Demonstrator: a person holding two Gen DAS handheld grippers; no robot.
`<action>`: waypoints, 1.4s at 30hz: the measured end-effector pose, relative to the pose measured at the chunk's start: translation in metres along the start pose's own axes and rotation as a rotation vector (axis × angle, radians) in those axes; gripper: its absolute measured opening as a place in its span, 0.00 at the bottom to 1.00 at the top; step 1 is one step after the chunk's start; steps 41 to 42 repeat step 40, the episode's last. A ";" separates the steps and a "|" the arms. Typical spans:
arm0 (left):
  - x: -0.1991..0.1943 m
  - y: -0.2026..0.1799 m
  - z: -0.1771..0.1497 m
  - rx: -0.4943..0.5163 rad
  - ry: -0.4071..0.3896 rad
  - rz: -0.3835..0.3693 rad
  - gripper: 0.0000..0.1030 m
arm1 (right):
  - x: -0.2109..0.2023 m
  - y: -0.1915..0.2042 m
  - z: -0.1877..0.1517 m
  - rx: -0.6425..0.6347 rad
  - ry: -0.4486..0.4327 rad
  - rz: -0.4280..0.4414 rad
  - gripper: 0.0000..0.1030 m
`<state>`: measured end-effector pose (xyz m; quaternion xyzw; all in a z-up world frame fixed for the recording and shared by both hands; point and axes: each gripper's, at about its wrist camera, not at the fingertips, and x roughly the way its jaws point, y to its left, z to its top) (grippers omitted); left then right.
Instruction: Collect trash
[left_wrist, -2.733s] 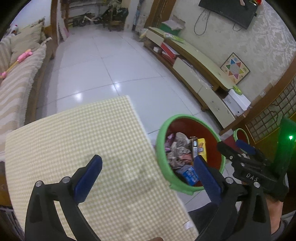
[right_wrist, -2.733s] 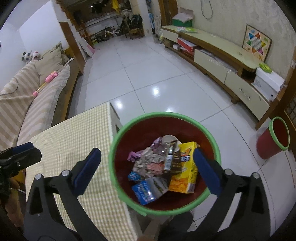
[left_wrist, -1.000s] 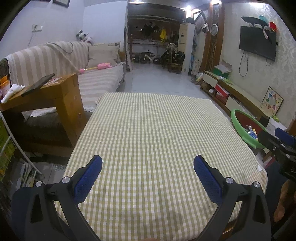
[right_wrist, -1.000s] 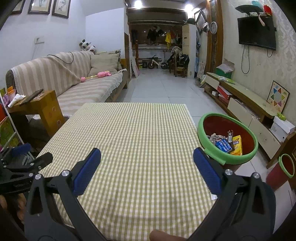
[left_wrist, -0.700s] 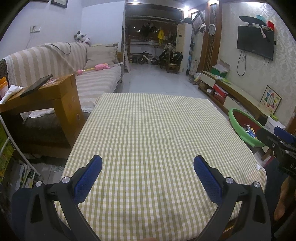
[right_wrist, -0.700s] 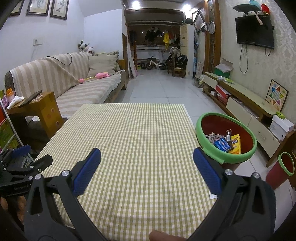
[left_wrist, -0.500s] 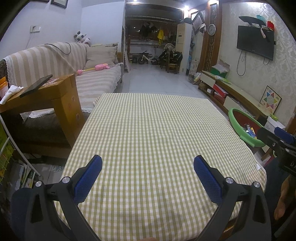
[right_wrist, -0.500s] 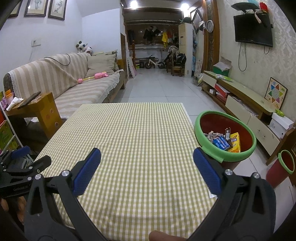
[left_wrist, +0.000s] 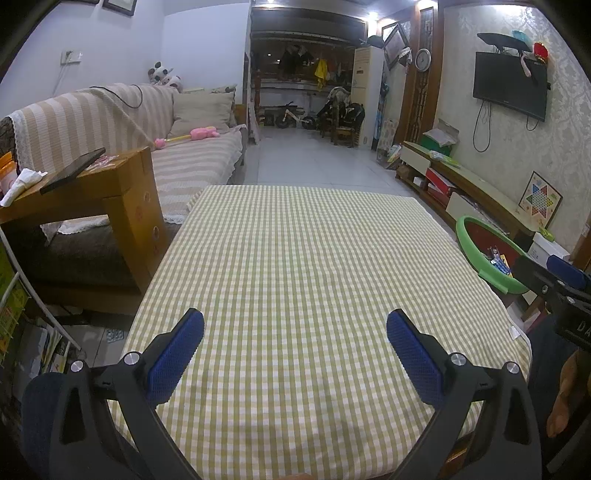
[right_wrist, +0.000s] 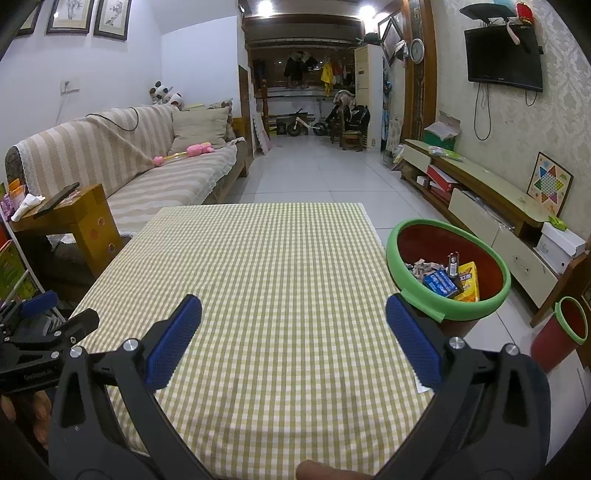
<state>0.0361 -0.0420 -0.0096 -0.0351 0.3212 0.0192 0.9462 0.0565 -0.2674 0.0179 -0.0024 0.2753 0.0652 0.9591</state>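
Note:
A red bin with a green rim (right_wrist: 417, 295) (left_wrist: 476, 254) stands at the right side of the table with the green checked cloth (right_wrist: 258, 280) (left_wrist: 303, 266). Inside lie a yellow carton (right_wrist: 468, 280), a blue packet (right_wrist: 437, 282) and crumpled wrappers (right_wrist: 419, 266). My left gripper (left_wrist: 294, 343) hovers open over the near part of the cloth, holding nothing. My right gripper (right_wrist: 293, 332) is open too, over the near right part of the table, left of the bin. Each gripper shows at the edge of the other's view.
A wooden side table (left_wrist: 92, 192) with a tablet stands left of the table, beside a striped sofa (right_wrist: 147, 162). A second small red bin (right_wrist: 561, 332) sits on the floor at the right. A low TV cabinet (right_wrist: 491, 210) lines the right wall. Tiled floor (right_wrist: 314, 166) stretches ahead.
Both grippers have pulled back from above the bin and levelled out to face across the table. Over the last second the views barely shift. Both stay open and empty.

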 end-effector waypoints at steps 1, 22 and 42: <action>0.000 0.000 0.000 0.000 0.000 0.001 0.92 | 0.000 0.000 0.000 0.001 0.001 0.001 0.95; 0.000 0.001 0.000 -0.012 0.003 0.000 0.92 | 0.004 0.002 -0.002 -0.001 0.009 0.002 0.95; -0.004 -0.001 -0.001 -0.023 -0.012 0.019 0.92 | 0.006 0.004 -0.004 0.008 0.020 -0.005 0.95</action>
